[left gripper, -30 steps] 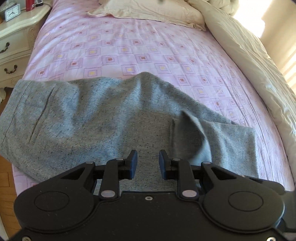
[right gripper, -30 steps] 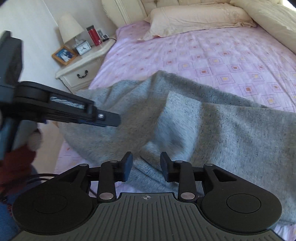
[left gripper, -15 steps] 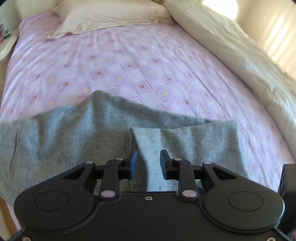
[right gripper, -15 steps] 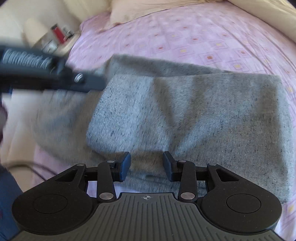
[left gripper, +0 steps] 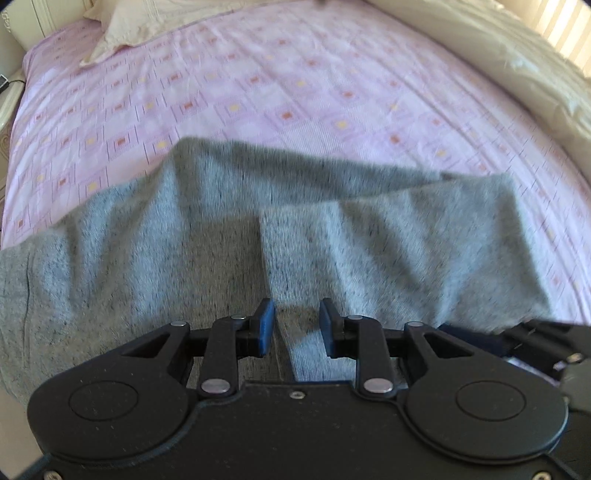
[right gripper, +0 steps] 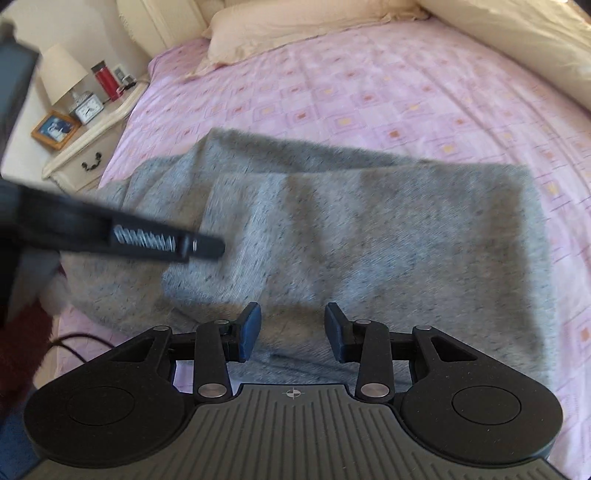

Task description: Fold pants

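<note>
Grey speckled pants (left gripper: 388, 240) lie across the near part of a pink patterned bed, with the leg end folded back over the rest; the fold's edge runs down the middle. They also show in the right wrist view (right gripper: 369, 240). My left gripper (left gripper: 297, 325) is open and empty, just above the folded edge at the near side. My right gripper (right gripper: 293, 330) is open and empty over the near edge of the pants. The left gripper's arm (right gripper: 147, 240) crosses the left of the right wrist view.
The pink bed sheet (left gripper: 277, 92) stretches beyond the pants. A cream pillow (right gripper: 295, 26) lies at the head. A cream duvet (left gripper: 517, 74) is bunched along the right side. A nightstand (right gripper: 92, 136) with lamp, clock and photo frame stands at the left.
The leg end has been laid over the pants and now lies flat. Both grippers have drawn back toward the near edge; the right gripper's jaws stand wider.
</note>
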`<act>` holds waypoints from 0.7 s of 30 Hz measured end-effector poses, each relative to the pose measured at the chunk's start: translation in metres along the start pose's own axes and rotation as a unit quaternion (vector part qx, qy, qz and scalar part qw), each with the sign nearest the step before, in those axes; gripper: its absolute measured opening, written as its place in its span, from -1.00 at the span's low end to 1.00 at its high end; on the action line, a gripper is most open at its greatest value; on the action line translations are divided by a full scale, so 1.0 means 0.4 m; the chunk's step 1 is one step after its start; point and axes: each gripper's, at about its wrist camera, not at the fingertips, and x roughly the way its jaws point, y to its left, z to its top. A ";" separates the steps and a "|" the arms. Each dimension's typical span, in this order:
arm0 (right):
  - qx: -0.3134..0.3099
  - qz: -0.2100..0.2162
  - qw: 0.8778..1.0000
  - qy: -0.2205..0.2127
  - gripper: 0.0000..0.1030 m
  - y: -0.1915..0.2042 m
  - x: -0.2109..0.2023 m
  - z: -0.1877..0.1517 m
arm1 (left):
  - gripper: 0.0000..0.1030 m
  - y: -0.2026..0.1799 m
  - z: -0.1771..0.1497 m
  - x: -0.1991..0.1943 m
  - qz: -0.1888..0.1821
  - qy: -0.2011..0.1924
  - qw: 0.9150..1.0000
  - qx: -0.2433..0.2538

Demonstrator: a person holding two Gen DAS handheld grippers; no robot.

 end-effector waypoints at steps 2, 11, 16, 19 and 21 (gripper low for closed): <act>0.001 -0.007 1.000 -0.013 -0.28 -0.009 0.009 0.007 | -0.30 0.002 -0.008 0.015 0.005 0.011 1.000 -0.002; -0.018 -0.028 0.998 -0.057 -0.28 -0.006 0.006 0.038 | 0.06 0.031 -0.041 0.025 0.011 0.007 1.000 -0.012; -0.028 -0.016 0.997 -0.063 -0.28 0.000 0.001 0.041 | 0.08 0.068 -0.057 0.005 0.019 0.015 1.000 -0.016; -0.030 -0.013 0.998 -0.061 -0.28 0.003 0.004 0.042 | 0.04 0.089 -0.074 0.005 0.056 0.034 0.998 -0.014; -0.029 -0.009 0.998 -0.063 -0.28 0.003 0.000 0.040 | 0.04 0.106 -0.079 -0.003 0.059 0.034 0.998 -0.016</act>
